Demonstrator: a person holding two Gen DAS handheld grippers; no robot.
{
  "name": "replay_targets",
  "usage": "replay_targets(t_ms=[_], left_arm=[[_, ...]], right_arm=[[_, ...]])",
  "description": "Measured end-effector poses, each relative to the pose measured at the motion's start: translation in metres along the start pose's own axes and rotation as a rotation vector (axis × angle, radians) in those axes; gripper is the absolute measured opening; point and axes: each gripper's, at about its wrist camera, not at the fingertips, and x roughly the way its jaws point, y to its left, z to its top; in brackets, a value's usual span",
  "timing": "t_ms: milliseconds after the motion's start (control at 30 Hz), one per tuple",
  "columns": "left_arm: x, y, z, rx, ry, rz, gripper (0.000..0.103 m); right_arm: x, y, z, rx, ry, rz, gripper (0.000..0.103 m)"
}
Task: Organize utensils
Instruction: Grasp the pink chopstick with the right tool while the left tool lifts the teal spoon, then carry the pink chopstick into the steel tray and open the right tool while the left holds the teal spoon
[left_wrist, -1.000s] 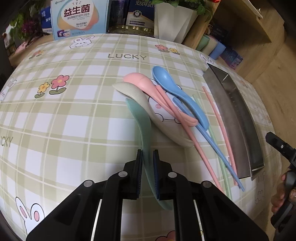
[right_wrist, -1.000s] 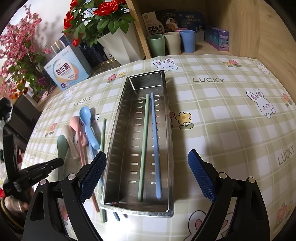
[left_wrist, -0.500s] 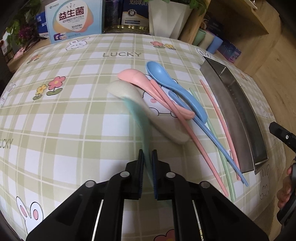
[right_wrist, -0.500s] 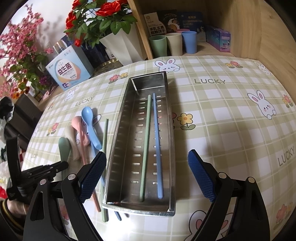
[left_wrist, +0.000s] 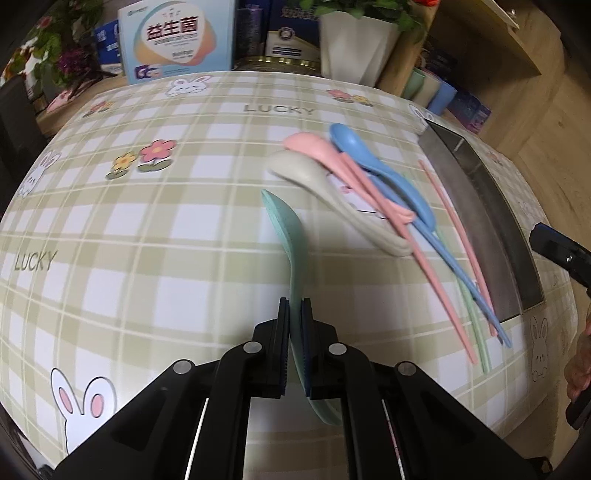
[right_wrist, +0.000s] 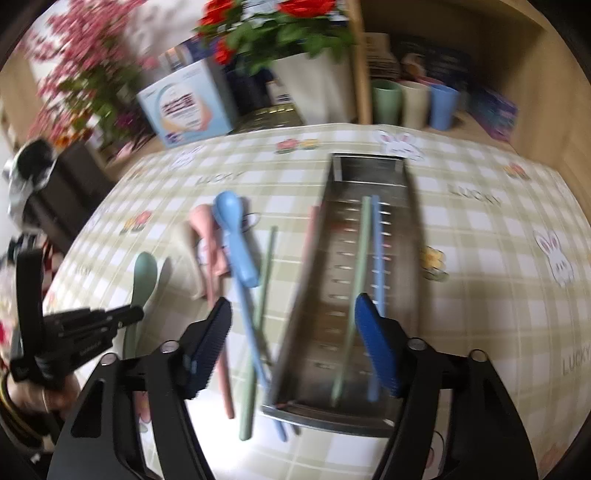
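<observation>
We hold the green spoon (left_wrist: 291, 254) clamped by its handle in our left tongs (left_wrist: 294, 325), its bowl pointing ahead. Our right tongs (right_wrist: 291, 332) gape wide and empty above the near end of the metal tray (right_wrist: 410, 236). Two chopsticks (right_wrist: 364, 258) already lie in it. Three spoons (left_wrist: 369, 177) and several loose chopsticks, ahead to the left tongs' right, are still to be sorted.

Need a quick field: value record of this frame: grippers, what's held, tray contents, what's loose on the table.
left gripper: shut on green spoon, handle pinched, bowel end forward
right gripper: open, holding nothing, over the near end of the metal tray
in tray: green chopstick, blue chopstick
loose on table: blue spoon, pink spoon, beige spoon, several chopsticks
view quality: right wrist blurred
</observation>
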Motion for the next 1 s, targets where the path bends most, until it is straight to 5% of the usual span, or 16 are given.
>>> replay_targets(t_ms=[500, 1000], left_arm=[[-0.005, 0.037, -0.007, -0.041, -0.025, -0.031, 0.007], [-0.006, 0.042, -0.012, -0.052, -0.054, -0.067, 0.007]], right_arm=[[0.067, 0.064, -0.002, -0.148, 0.152, 0.045, 0.02], [0.088, 0.063, -0.01, -0.106, 0.156, 0.029, 0.007]])
